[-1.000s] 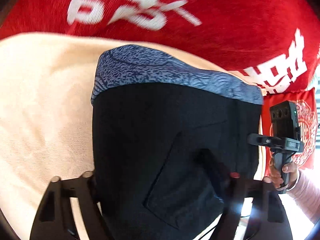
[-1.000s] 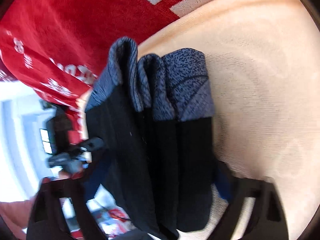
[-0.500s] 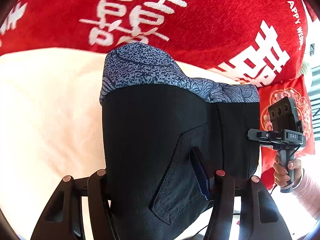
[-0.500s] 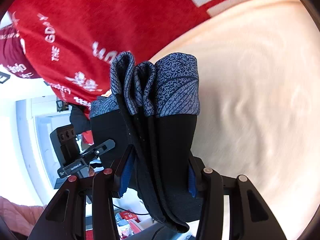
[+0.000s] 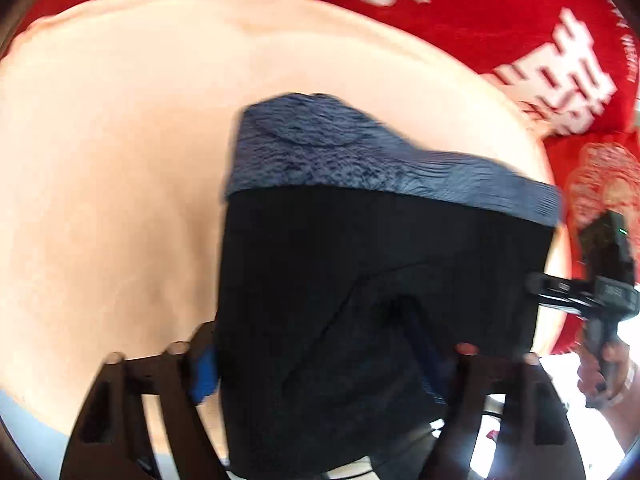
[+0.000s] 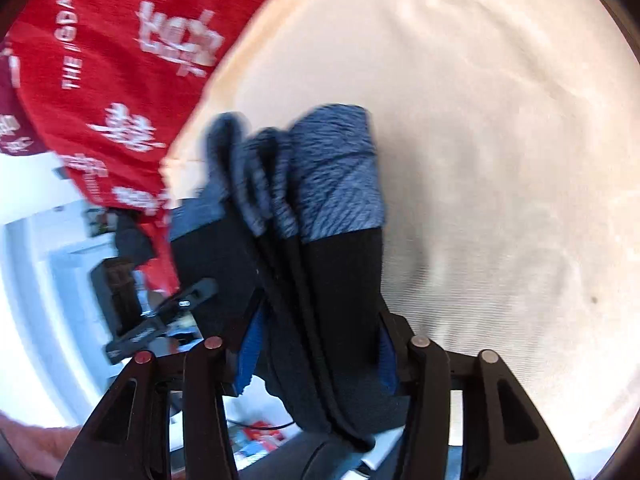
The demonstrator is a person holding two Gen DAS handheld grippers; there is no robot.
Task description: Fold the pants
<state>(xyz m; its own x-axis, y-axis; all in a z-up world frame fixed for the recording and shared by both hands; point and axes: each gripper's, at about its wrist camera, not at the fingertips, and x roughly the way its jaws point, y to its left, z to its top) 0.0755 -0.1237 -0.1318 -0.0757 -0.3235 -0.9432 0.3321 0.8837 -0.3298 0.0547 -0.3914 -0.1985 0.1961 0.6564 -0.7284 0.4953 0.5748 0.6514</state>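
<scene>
A pale cream cloth [image 5: 120,160] covers the soft surface and fills most of both wrist views, lightly rippled and bright where the light falls on it. Along its far edge lies a red blanket [image 5: 500,12] printed with large white characters and small lettering; in the right wrist view the same red cover drops off at the left, where a white, brightly lit room shows beyond it, too blurred to make out. The folded pants [image 5: 360,280] hang over the cream cloth, held up between the two grippers: black fabric in a thick, squared bundle with a blue-grey patterned band across the far end and a pocket seam running slantwise over the near face. Seen edge-on from the right wrist, the bundle shows several stacked layers, the patterned band fanning slightly apart at the top. The left gripper [image 5: 320,364] has its blue pads against either side of the bundle's near end, its jaws having just been opening, with the cloth still spanning the gap. The right gripper [image 6: 320,356] clasps the layered edge the same way, blue pads pressed on both faces, its jaws also having just widened. At the right of the left view a hand [image 5: 604,364] grips the other tool's handle.
</scene>
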